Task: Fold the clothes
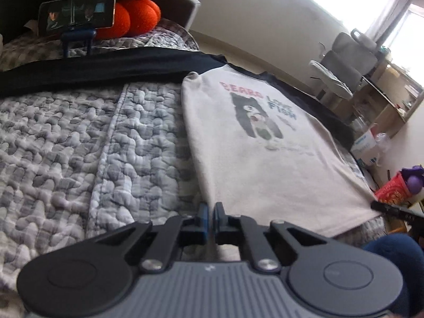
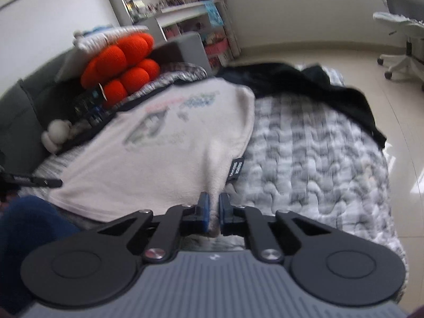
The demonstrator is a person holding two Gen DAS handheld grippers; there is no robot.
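T-shirt [image 1: 254, 164]: off-white body, black sleeves and collar trim; print at its 12 o'clock end is a black-and-white bear, red word beside grey-blue lettering. Small black label [image 2: 236, 170] with white text on its edge. Quilt [image 1: 79, 143]: grey/white plaid, puckered texture. Dark garment [image 2: 331, 90] at the quilt's 1 o'clock: black. Cushion [image 1: 127, 5] at 11 o'clock: bright orange-red, lobed. Left gripper [image 1: 211, 212] and right gripper [image 2: 214, 206]: black arms, blue pads, grey ribbed body. Floor [image 2: 344, 61]: glossy cream tile. Office chair [image 1: 341, 61]: grey.
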